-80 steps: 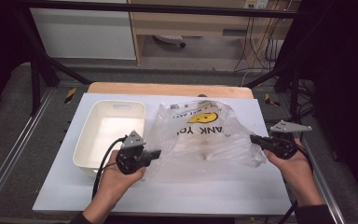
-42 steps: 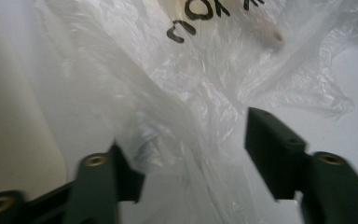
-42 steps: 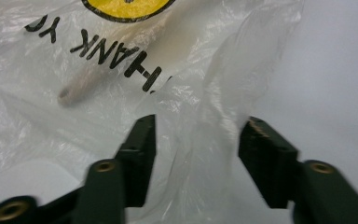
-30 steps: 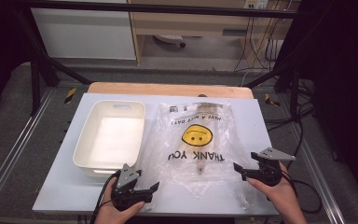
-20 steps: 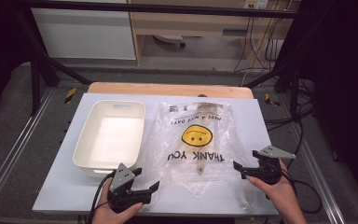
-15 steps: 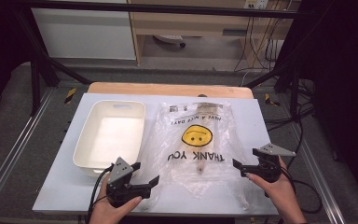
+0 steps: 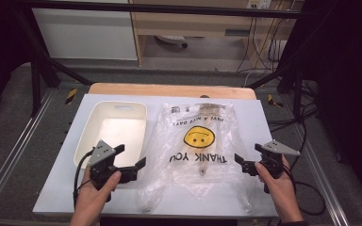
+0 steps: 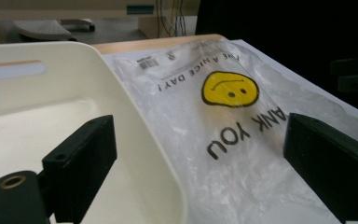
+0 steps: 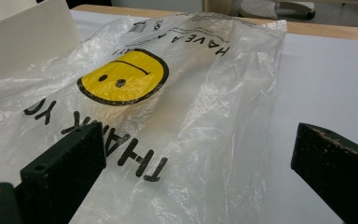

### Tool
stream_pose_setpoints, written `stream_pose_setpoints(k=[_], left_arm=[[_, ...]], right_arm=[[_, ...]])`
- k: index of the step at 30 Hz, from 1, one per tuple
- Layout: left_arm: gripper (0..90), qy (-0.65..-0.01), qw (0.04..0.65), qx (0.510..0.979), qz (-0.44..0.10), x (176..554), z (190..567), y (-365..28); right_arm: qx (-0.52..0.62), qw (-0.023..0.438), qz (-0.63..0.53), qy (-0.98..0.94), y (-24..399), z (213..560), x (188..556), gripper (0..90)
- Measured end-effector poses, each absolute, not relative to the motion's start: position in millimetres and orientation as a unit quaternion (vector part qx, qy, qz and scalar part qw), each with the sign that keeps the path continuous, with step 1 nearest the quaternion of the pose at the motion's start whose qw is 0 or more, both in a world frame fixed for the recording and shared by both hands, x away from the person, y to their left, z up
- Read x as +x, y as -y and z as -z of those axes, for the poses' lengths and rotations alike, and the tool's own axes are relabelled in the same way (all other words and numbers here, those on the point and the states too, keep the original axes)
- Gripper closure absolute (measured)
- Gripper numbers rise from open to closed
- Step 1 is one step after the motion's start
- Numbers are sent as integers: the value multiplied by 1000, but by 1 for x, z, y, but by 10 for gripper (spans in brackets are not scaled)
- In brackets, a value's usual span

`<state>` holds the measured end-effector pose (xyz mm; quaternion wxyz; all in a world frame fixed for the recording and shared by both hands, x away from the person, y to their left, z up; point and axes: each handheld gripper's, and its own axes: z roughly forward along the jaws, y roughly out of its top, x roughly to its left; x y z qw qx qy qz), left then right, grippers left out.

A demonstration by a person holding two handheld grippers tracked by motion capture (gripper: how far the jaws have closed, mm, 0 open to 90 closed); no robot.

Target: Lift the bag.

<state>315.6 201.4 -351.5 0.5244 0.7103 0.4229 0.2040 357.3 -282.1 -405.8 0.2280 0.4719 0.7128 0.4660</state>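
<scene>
High view, as I read it from my remote station: one clear plastic bag (image 7: 199, 153) lies flat on the pale surface (image 7: 264, 117), printed with a yellow smiley face (image 7: 199, 136) and the words THANK YOU and HAVE A NICE DAY, the lettering upside down from my side. Something long and pale shows faintly through the film; I cannot tell what it is. One white bin (image 7: 113, 134) stands just beside the bag, on its left, with nothing in it. One wooden board edge (image 7: 169, 89) runs along the far side of the surface.

Left gripper (image 7: 133, 162): held in the left hand (image 7: 94, 195) over the near right corner of the bin, pointing toward the bag. Its fingers have just been opening and now stand wide apart with nothing between the pads. Left gripper view confirms this: the bin's rim (image 8: 135, 121) and the bag (image 8: 223, 140) lie below and beyond the two black fingers (image 8: 81, 163), untouched.

Right gripper (image 7: 241, 162): held in the right hand (image 7: 278, 188) at the bag's right edge, pointing inward. Its fingers are spread wide too, clamped on nothing. Right gripper view shows the bag (image 9: 168, 107) and its smiley face (image 9: 123, 77) ahead of the fingers (image 9: 65, 168), with bare surface (image 9: 326, 84) to the right.
</scene>
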Motion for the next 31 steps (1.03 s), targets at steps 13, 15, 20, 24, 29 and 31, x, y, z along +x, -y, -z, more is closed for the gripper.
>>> stream_pose_setpoints(k=[13,15,20,24,29,31], left_arm=[[60,-463,524,670,-248,319,344,-270],[60,-467,522,668,-252,319,344,-278],[60,-479,513,660,-269,316,350,-304],[60,-489,515,650,-270,311,358,-324],[61,-493,512,647,-275,303,374,-340],[61,-491,504,651,-285,300,379,-344]], right_arm=[[483,238,-468,-701,291,409,352,49],[481,239,-469,-701,293,409,351,48],[486,249,-469,-694,300,412,350,54],[496,249,-461,-693,305,418,349,54],[514,247,-443,-692,310,427,351,53],[523,250,-437,-688,312,430,353,54]])
